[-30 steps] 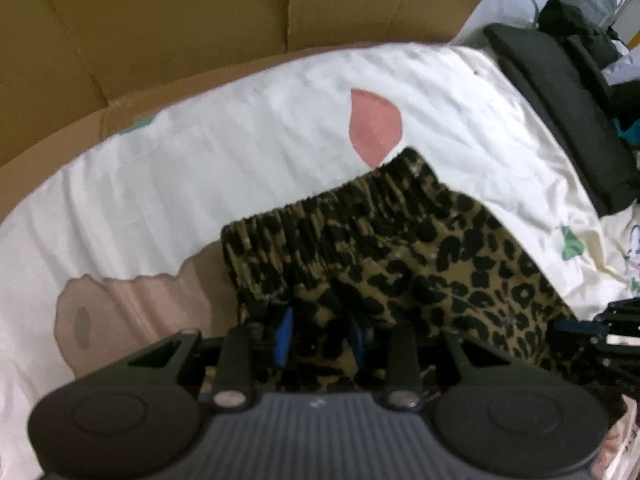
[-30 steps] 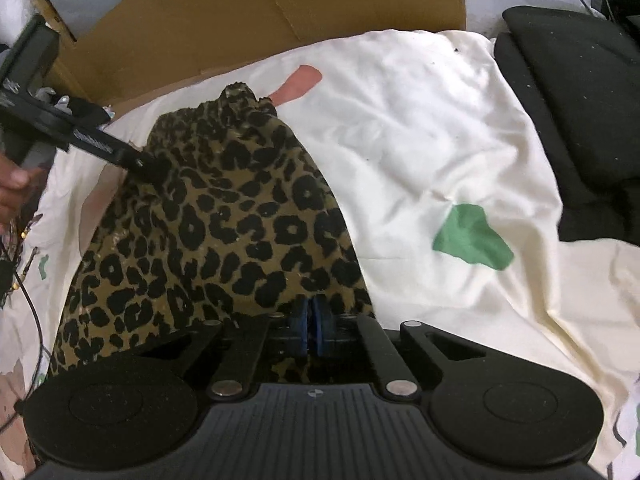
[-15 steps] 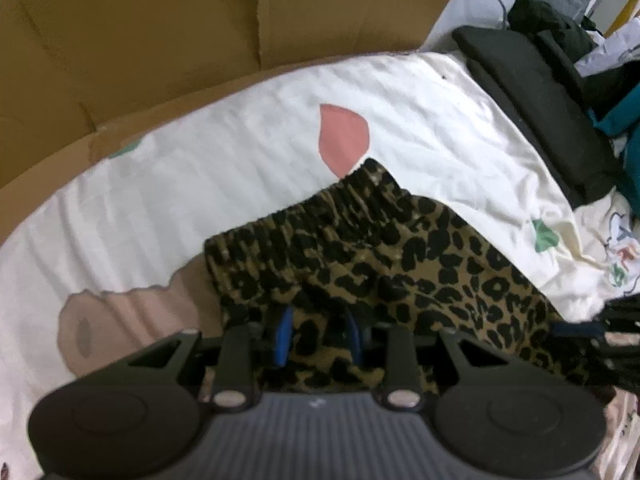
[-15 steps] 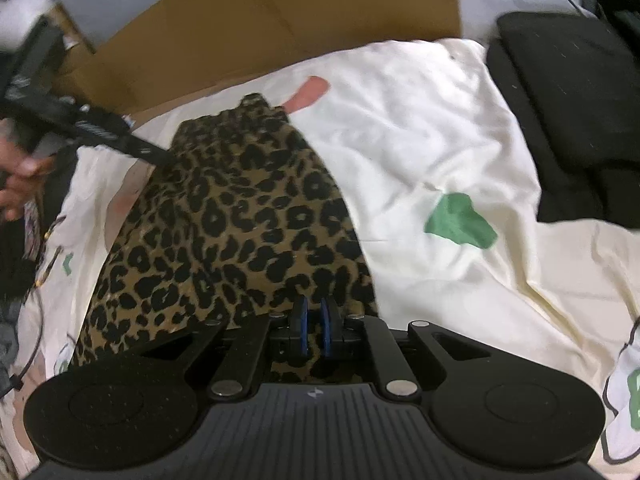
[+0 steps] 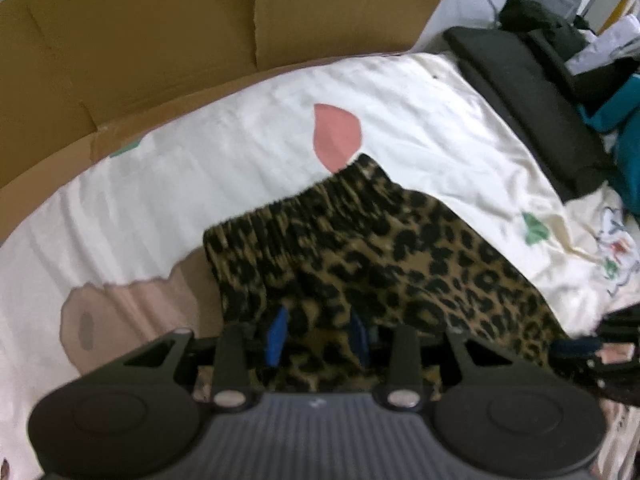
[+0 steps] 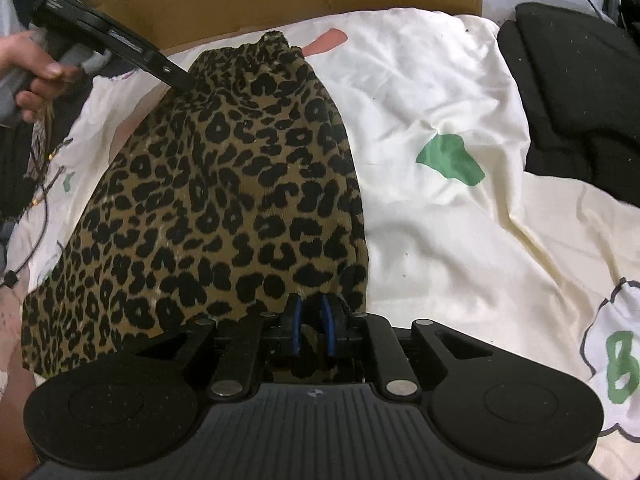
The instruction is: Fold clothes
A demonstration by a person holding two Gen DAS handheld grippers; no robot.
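A leopard-print garment (image 5: 384,256) with an elastic waistband lies on a cream printed sheet (image 5: 240,128); it also shows in the right wrist view (image 6: 224,200). My left gripper (image 5: 318,334) has its blue-padded fingers set apart with a fold of the leopard cloth between them, near the waistband. It shows in the right wrist view (image 6: 176,76) at the garment's far end. My right gripper (image 6: 310,324) has its fingers slightly apart with the garment's near edge between them. It appears at the right edge of the left wrist view (image 5: 576,346).
A brown cardboard wall (image 5: 200,24) stands behind the sheet. Black padded items (image 6: 572,92) lie to the right, with dark and teal clothes (image 5: 628,152) beyond. Cables (image 6: 36,184) hang at the left edge of the right wrist view.
Both grippers have drawn back and up with the garment. The right gripper's fingers, pressed together a second ago, now stand slightly apart. The left gripper's gap is unchanged.
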